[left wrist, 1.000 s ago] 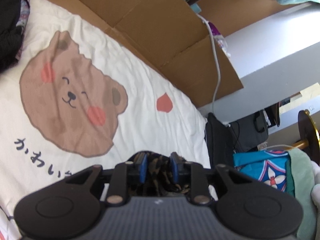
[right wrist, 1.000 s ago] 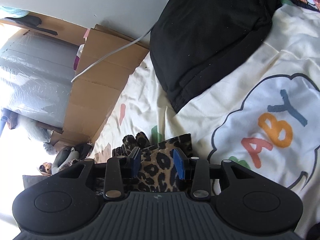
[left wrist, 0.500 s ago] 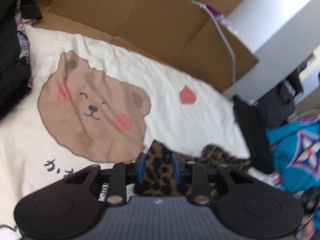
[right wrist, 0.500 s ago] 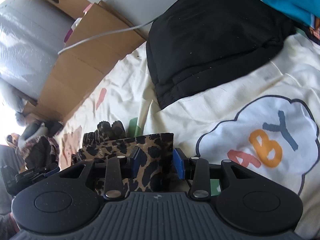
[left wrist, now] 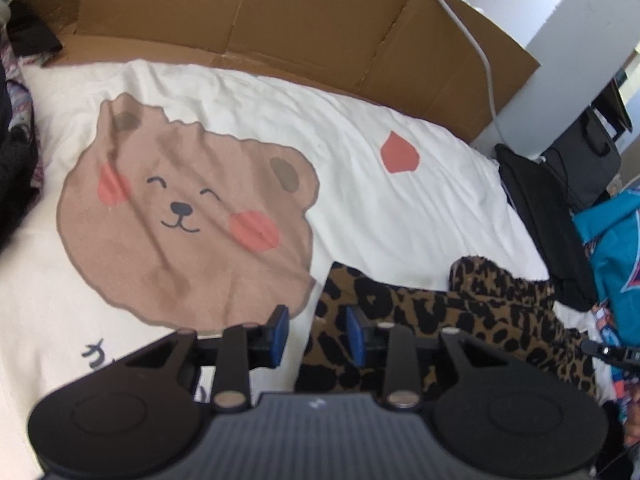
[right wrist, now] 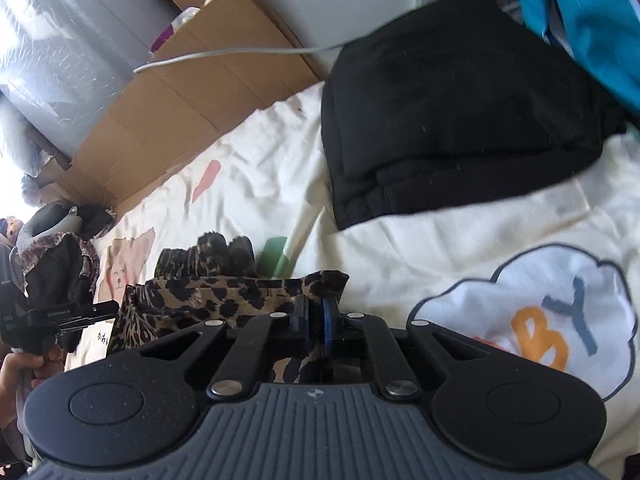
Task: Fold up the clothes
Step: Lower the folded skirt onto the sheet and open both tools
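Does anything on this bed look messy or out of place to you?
Mainly the leopard-print garment: it lies bunched and crumpled on the cream cartoon-print bedsheet, not yet folded flat. A black garment sits heaped near the bed's edge, and a white cable trails over the brown cardboard.

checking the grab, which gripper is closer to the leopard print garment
Right. The right gripper is shut on the leopard print garment; the left gripper is open at its edge.
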{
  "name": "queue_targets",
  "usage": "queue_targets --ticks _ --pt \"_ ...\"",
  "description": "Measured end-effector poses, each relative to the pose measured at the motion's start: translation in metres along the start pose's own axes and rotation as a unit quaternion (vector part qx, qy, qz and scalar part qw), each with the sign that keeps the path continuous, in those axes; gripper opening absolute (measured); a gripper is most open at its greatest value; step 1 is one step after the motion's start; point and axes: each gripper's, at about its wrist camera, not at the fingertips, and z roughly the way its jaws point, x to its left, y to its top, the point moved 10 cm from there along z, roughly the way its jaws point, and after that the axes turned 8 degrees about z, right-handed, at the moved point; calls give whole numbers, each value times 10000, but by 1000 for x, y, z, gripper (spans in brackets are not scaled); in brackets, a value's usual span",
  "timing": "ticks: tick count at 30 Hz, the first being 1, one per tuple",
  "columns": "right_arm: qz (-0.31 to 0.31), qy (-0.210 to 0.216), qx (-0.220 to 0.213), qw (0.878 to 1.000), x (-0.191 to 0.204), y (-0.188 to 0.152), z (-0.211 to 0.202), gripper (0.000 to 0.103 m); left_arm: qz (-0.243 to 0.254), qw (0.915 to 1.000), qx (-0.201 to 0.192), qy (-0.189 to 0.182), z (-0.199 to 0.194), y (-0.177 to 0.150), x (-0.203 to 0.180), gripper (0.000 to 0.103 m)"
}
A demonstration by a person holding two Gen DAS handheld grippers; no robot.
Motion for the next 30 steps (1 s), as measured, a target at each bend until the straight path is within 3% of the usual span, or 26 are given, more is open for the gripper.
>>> queue_targets --ticks 6,16,21,25,30 --pt "60 -6 -266 9996 5 10 -14 5 278 9995 -22 174 -1 5 -13 33" --pt "-67 -439 -93 9990 -2 0 -9 5 537 9977 80 400 13 3 -12 33" --pt "-225 -444 -251 9984 4 4 -17 5 588 9975 43 378 20 6 -16 33" --pt "-469 -667 -520 9953 12 11 -23 4 657 9972 98 342 28 4 -22 32" --pt "-436 -984 -545 9927 -1 17 -22 0 683 9968 135 386 35 0 -23 28"
